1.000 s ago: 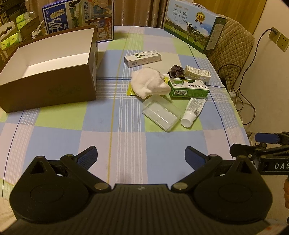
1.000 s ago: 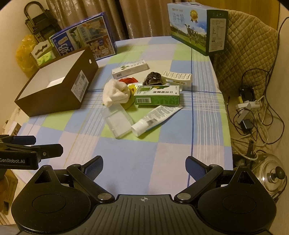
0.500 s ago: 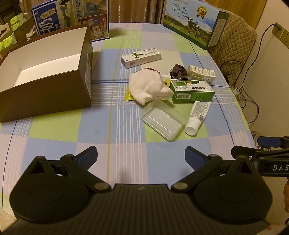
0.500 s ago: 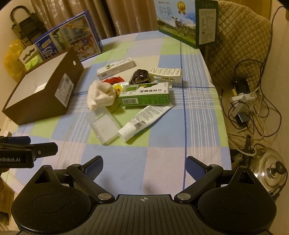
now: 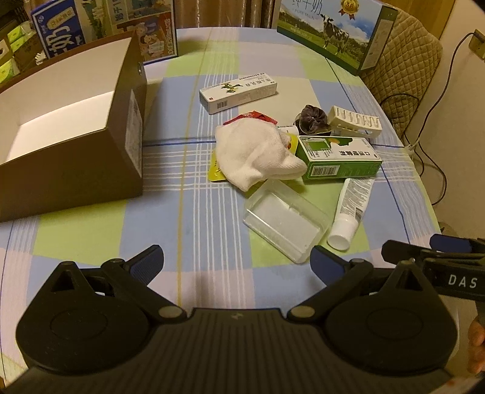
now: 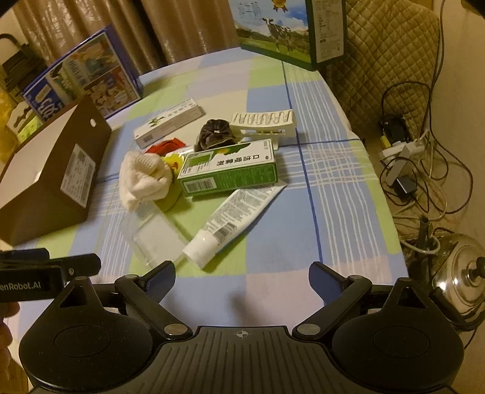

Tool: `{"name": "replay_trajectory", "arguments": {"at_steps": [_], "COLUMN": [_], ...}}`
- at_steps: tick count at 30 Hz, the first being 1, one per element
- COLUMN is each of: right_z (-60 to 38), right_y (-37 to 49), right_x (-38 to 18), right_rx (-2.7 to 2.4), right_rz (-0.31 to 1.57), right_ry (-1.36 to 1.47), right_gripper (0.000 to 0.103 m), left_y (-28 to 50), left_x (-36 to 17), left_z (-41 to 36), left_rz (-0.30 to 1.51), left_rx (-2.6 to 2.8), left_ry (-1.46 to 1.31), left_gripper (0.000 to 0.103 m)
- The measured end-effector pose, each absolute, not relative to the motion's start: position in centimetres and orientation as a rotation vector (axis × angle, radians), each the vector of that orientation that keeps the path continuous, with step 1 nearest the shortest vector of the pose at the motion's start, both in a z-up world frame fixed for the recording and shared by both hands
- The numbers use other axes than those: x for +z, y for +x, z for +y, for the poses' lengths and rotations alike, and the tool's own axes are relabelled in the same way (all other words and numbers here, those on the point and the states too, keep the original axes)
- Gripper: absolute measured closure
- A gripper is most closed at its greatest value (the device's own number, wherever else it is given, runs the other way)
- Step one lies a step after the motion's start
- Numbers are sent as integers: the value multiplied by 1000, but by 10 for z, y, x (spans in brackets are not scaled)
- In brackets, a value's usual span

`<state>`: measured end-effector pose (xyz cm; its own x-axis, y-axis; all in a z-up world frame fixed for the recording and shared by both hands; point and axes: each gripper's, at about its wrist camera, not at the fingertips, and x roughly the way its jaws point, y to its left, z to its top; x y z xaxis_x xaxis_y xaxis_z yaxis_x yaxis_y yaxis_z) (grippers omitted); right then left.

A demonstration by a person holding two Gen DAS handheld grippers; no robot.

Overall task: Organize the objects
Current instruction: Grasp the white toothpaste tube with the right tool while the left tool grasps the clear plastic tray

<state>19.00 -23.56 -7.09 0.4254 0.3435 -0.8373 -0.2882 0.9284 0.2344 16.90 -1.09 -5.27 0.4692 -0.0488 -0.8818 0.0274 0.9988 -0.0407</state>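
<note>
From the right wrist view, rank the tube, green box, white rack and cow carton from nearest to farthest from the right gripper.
1. Tube, just ahead, slightly left.
2. Green box, behind the tube.
3. White rack, beyond the box.
4. Cow carton, at the table's far edge.

Right gripper is open.

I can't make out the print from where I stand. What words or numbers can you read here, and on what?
"DAS" on the right gripper.
"enRobot.AI" on the left gripper.
"PURE MILK" on the green milk carton.
"口炎清颗粒" on the green medicine box.
"奶" on the blue carton.
White box, tube and brown box label: too small.
</note>
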Motion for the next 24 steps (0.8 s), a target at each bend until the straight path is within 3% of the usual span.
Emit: {"name": "replay_trajectory", "arguments": {"at_steps": [8,16,24], "right_z": [-222,-213,-200], "right_y": [210,232,246], "right_x": [-83,-102,-117], "right_rx": [363,337,325], "right_rz": [1056,1078,1081], "right_ry": [98,152,124], "right_gripper": [20,38,45], "left_y": [187,201,212], "left_x": [-65,-73,-79], "left_z": [-7,1,2], "left_rz": [1103,1116,1130], "left_rx": [-39,-16,-8], "left_ry": [-17,-12,-16], "left_gripper": [1,1,1]}}
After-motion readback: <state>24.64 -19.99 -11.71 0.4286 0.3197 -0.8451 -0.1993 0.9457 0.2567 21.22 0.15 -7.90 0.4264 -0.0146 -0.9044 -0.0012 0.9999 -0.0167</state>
